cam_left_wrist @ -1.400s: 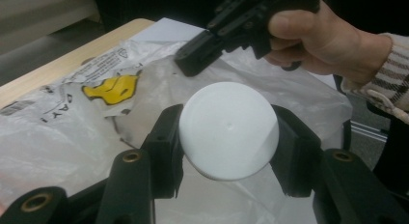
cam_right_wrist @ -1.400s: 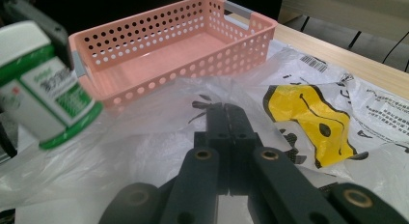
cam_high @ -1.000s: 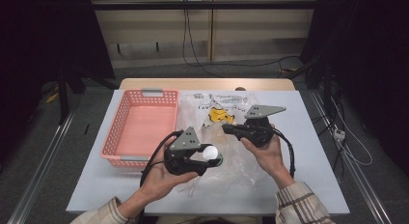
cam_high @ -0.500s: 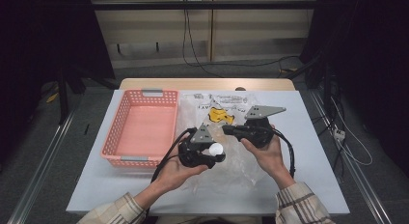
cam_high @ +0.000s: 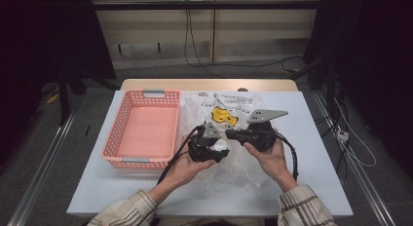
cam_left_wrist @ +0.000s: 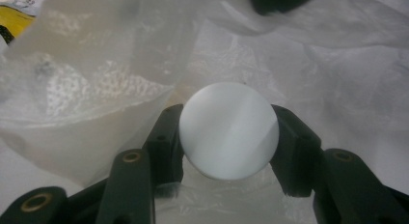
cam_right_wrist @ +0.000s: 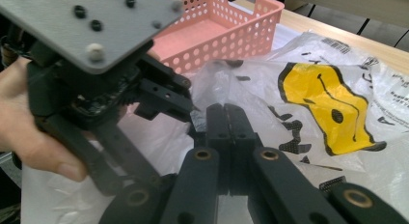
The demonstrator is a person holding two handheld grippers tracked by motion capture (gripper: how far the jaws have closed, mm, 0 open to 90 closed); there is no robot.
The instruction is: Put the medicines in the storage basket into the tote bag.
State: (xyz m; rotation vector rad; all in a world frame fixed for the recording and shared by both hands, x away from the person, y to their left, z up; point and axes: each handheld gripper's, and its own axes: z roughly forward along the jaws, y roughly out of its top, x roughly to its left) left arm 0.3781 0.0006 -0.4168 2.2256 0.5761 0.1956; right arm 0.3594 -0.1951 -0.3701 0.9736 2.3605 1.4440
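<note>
Two grippers over a crinkled plastic bag

One smooth, matte white ball [cam_left_wrist: 229, 131], round and unmarked, sits pinched between the black jaws of the left gripper [cam_left_wrist: 226, 137]; in the high view the ball [cam_high: 220, 146] shows just below the middle of the frame, over the bag. The right gripper [cam_right_wrist: 226, 132] has its flat black jaws pressed together on a thin fold of the bag's film. The plastic bag [cam_high: 234, 138] is clear, thin and heavily wrinkled, with a yellow and black print [cam_right_wrist: 328, 103] toward its far end; it lies spread across the centre of the pale counter [cam_high: 316, 153]. A pink plastic basket [cam_high: 124, 133], rectangular with perforated walls and a bare floor, stands at the left of the frame, its right rim just beside the bag's edge. Open counter lies to the right of the bag and along the near edge in front of the sleeves. A grey three-cornered plate rides on each gripper.
</note>
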